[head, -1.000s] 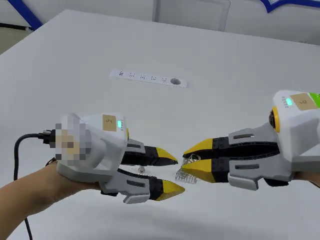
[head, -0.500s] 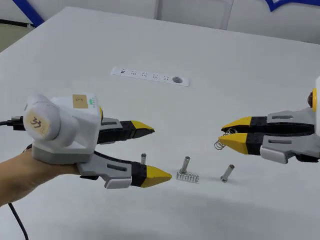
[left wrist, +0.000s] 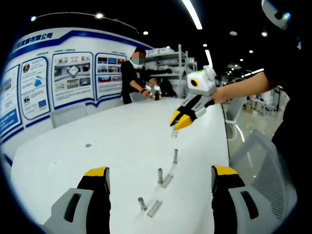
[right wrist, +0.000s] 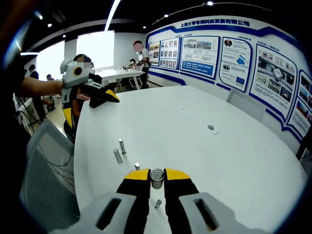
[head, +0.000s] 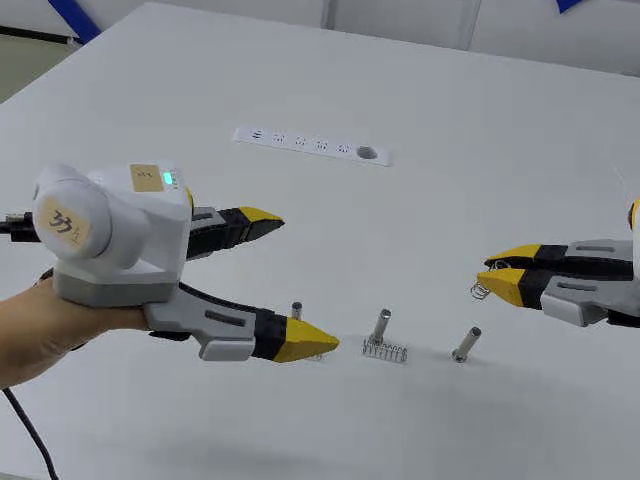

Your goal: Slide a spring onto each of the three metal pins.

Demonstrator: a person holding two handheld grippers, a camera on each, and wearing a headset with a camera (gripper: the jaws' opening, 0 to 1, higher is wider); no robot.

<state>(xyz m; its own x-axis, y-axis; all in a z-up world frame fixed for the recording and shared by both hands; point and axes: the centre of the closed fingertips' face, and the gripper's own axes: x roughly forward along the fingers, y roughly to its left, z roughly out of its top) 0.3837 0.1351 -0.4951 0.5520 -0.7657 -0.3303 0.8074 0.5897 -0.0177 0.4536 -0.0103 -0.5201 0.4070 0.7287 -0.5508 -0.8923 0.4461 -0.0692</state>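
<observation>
Drawn apart from the left tool, which hangs released, the right tool, clenched on a spring, has carried it up off the bench near the rightmost pin, ready for threading

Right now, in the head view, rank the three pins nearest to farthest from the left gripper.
1. Left pin, beside the lower jaw of the left gripper.
2. Middle pin, at centre.
3. Right pin, near the right gripper holding a spring.
</observation>
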